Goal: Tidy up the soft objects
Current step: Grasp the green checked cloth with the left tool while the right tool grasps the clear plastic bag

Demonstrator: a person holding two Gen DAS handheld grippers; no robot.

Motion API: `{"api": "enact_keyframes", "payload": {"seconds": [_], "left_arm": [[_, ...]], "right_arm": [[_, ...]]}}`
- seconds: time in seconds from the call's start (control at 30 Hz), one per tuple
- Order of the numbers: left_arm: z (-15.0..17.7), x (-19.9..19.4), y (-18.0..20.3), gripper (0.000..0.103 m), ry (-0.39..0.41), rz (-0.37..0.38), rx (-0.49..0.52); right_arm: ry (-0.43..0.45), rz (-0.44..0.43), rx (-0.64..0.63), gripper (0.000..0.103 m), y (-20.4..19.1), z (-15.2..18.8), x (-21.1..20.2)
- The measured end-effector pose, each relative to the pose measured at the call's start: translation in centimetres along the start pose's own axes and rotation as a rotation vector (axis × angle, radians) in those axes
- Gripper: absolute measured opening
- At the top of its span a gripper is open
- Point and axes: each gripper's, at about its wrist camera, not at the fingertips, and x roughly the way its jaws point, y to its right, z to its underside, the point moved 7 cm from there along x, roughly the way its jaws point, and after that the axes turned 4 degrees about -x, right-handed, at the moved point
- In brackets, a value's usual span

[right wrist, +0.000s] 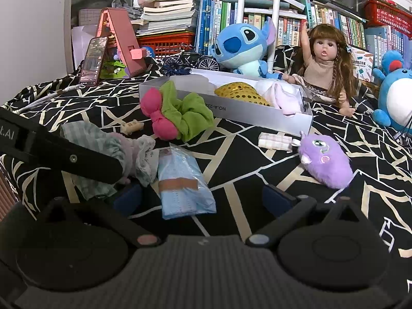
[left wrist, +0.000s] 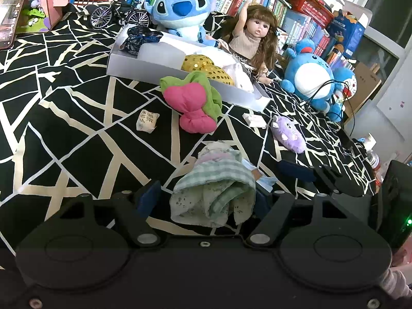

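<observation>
My left tool [left wrist: 206,200] has its fingers spread around a bundle of green checked and floral cloth [left wrist: 216,188]; the bundle sits between the blue pads [left wrist: 149,200], and I cannot tell whether they press on it. From my right wrist view the same bundle [right wrist: 108,149] lies on the black-and-cream patterned cover [right wrist: 257,154], partly hidden under the left tool's arm.

My right tool [right wrist: 203,200] is spread wide with nothing clamped. A blue packet of face masks [right wrist: 184,182] lies flat between its fingers, nearer the left pad, with no clear contact.

Further off, a pink and green cloth toy [right wrist: 175,113] rests just in front of the white box [right wrist: 257,114], which holds a gold sequinned item [right wrist: 239,92] and pale cloth. A purple plush [right wrist: 324,159] lies to my right, well apart from both tools.
</observation>
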Motion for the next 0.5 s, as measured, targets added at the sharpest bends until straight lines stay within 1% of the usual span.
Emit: {"api": "enact_keyframes", "payload": {"seconds": [0.03, 0.1, 0.17, 0.23, 0.33, 0.5], "left_arm": [[-0.03, 0.03, 0.03, 0.057, 0.0, -0.001, -0.002], [-0.11, 0.13, 0.09, 0.047, -0.001, 0.002, -0.012], [-0.16, 0.22, 0.06, 0.044, -0.009, 0.017, -0.031], [-0.22, 0.26, 0.03, 0.038, -0.02, 0.032, -0.05], [-0.34, 0.23, 0.09, 0.032, -0.018, 0.028, -0.049], [-0.82, -0.17, 0.09, 0.03, 0.003, 0.006, -0.038]], "right_arm": [[0.001, 0.002, 0.004, 0.103, 0.04, -0.02, 0.03], [0.003, 0.004, 0.011, 0.103, 0.12, -0.01, 0.05], [0.003, 0.003, 0.013, 0.103, 0.12, 0.01, 0.08], [0.003, 0.003, 0.011, 0.103, 0.13, 0.02, 0.07], [0.005, 0.001, 0.012, 0.103, 0.17, 0.07, 0.07], [0.003, -0.006, 0.015, 0.101, 0.11, 0.11, 0.0]]}}
